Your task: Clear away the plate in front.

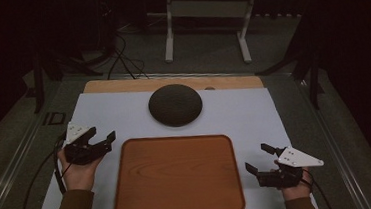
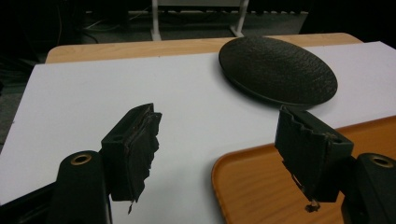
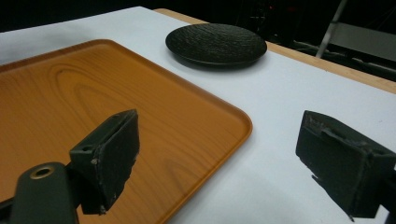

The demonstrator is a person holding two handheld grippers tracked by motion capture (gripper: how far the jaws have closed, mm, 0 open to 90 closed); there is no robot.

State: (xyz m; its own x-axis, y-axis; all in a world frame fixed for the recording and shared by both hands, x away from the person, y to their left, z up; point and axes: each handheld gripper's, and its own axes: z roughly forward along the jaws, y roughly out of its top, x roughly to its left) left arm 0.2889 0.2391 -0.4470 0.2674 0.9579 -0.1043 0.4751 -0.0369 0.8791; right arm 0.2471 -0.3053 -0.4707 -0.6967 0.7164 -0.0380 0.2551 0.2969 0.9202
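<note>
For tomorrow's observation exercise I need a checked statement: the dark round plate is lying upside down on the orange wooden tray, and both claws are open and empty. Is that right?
Not quite. The dark round plate lies upside down on the white board, beyond the orange wooden tray and apart from it, as the high view shows. The left claw and right claw are open and empty.

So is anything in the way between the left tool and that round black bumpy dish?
Nothing visible. The left tool is open and empty, and between it and the round black textured dish lies bare white table cover. The orange wooden tray sits to the side, nearer the person.
</note>
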